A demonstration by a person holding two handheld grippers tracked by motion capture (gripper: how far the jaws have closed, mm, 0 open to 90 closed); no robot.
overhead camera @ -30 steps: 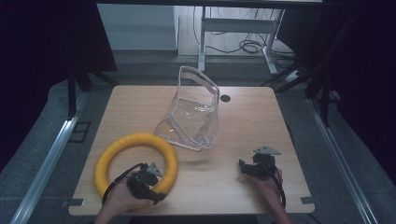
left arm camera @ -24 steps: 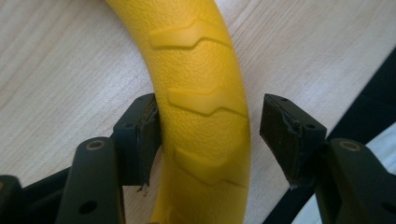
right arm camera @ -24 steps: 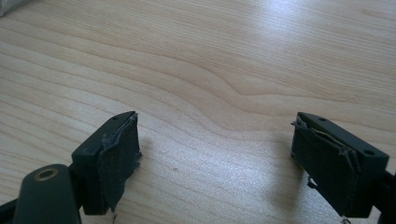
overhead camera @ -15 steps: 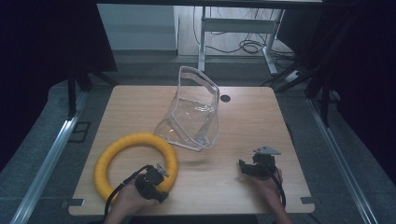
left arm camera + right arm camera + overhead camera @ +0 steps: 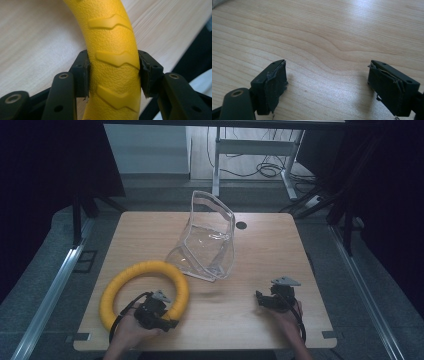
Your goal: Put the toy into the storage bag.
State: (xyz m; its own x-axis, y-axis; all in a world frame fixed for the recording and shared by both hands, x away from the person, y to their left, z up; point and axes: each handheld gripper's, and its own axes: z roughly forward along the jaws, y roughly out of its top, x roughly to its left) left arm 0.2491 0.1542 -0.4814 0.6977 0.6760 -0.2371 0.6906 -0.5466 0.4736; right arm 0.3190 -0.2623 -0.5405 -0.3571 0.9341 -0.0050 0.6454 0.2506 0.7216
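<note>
A yellow textured ring [image 5: 142, 285] lies at the front left of the wooden table [image 5: 260, 245]. My left gripper [image 5: 167, 317] sits at the ring's near right part; its jaws have just been closing and now both pads press the ring's tube [image 5: 113, 65] from either side. My right gripper [image 5: 262, 301] rests at the front right of the table, its pads [image 5: 273, 82] wide apart over bare wood, so that my right gripper [image 5: 325, 87] stands open and holds nothing.
A clear plastic bag-like container [image 5: 207, 240] stands upright in the middle of the table, just beyond the ring. A dark round hole [image 5: 242, 225] marks the tabletop behind it. Table legs and cables [image 5: 260, 167] lie on the floor beyond.
The left hand and its gripper have shifted right along the ring's near side. The jaws have closed onto the ring. The right gripper has stayed where it was.
</note>
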